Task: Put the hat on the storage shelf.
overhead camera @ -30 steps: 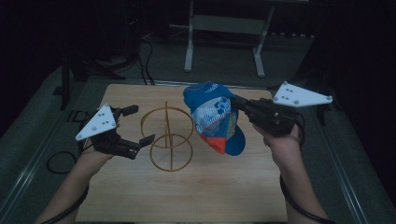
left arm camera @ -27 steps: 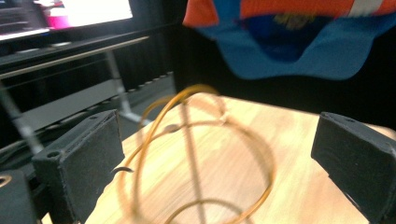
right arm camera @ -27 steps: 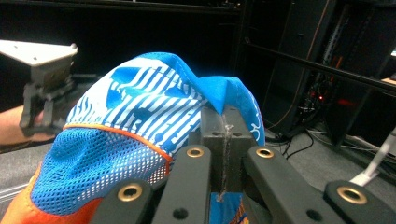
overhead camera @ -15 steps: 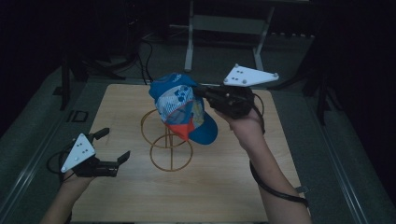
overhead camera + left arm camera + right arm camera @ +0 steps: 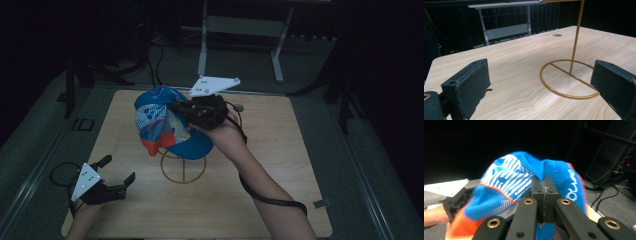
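Over the gold wire hat stand with its ring base on the pale wooden desk, the right tool has its jaws pressed together on the fabric of a blue baseball cap with white print, mesh side and orange trim, so I'd guess we're mid-hang, the cap looks about on the stand's top. Next it likely needs settling there before letting go. Left tool sits spread and empty, near-left of the stand.

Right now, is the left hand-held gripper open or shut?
Open. The left hand-held gripper has its jaws wide apart, with bare table and the gold stand between them.
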Tool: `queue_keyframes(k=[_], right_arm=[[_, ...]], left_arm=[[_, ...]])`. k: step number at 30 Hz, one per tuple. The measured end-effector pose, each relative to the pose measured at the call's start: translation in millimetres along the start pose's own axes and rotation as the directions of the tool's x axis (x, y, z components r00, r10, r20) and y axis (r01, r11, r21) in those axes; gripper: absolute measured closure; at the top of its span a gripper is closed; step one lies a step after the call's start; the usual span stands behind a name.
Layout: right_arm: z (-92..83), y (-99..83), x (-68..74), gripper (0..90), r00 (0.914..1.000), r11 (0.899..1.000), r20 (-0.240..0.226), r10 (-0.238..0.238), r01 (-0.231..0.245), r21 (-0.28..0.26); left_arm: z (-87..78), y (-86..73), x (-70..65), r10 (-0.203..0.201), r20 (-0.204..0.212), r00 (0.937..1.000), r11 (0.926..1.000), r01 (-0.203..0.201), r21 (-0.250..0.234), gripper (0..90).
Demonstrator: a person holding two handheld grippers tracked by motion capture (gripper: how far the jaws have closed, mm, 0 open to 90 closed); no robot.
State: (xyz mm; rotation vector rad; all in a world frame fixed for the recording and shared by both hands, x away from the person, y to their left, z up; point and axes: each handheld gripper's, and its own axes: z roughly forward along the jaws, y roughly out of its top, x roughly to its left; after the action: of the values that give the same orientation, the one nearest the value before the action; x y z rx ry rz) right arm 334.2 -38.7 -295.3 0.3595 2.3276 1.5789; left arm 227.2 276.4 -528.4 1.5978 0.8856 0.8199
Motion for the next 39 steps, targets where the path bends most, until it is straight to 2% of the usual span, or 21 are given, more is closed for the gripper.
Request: queue_keyframes(k=[5, 6, 14, 29, 32, 34, 39], right_arm=[[15.7, -5.1, 4.2, 90.0, 0.9995, 0.999, -0.032, 0.003, -0.002, 0.032], [22.0, -9.0, 6.3, 90.0, 0.9991, 0.999, -0.043, 0.0, 0.002, 0.047], [33.9, -23.1, 7.7, 90.0, 0.998, 0.996, -0.062, 0.013, -0.008, 0.087], [26.2, -52.1, 3.5, 89.8, 0.995, 0.994, -0.076, 0.065, -0.057, 0.096], [22.1, -61.7, 1.4, 87.9, 0.9927, 0.994, -0.083, 0.087, -0.081, 0.076], [18.6, -63.3, 1.0, 82.9, 0.9917, 0.994, -0.082, 0.099, -0.094, 0.06], [11.4, -65.5, 1.1, 79.2, 0.9921, 0.994, -0.076, 0.1, -0.097, 0.048]], left_arm=[[-0.3, -7.3, 2.5, -0.023, 0.009, 0.9997, 0.9997, 0.023, 0.003, 2.8], [0.4, -9.8, 3.2, -0.027, 0.01, 0.9996, 0.9995, 0.027, 0.017, 2.8], [1.1, -13.7, 5.1, -0.044, 0.015, 0.9989, 0.9988, 0.043, 0.022, 2.8], [2.9, -16.2, 3.5, -0.049, 0.021, 0.9986, 0.9984, 0.048, 0.029, 2.8], [3.6, -17.0, 2.3, -0.051, 0.03, 0.9982, 0.9983, 0.05, 0.029, 2.8], [3.9, -17.7, 2.4, -0.053, 0.033, 0.9981, 0.9982, 0.052, 0.03, 2.8], [4.1, -18.2, 1.8, -0.052, 0.039, 0.9978, 0.9981, 0.051, 0.035, 2.8]])
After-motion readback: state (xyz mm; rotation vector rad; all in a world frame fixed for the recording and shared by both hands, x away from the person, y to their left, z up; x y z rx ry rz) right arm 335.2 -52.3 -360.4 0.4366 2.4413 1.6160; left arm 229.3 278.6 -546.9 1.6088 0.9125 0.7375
